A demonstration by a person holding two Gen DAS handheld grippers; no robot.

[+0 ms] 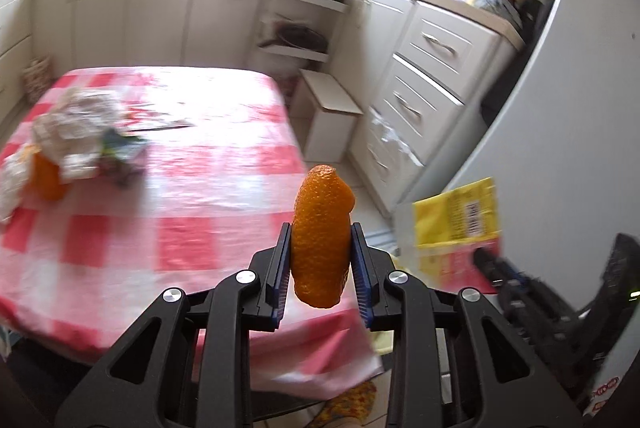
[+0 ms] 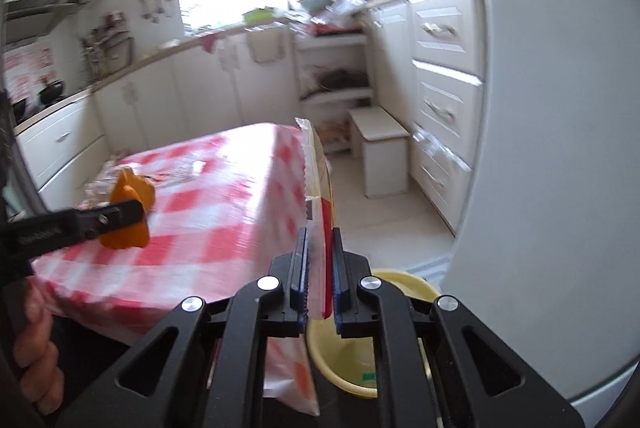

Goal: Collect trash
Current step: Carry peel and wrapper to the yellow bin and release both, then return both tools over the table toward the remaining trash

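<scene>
Beside white cabinets, red-checked tablecloth covers table.

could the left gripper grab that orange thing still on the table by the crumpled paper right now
Probably not as things stand. The left gripper is already shut on a piece of orange peel, so its jaws are full. The other orange piece sits half tucked under crumpled paper.
</scene>
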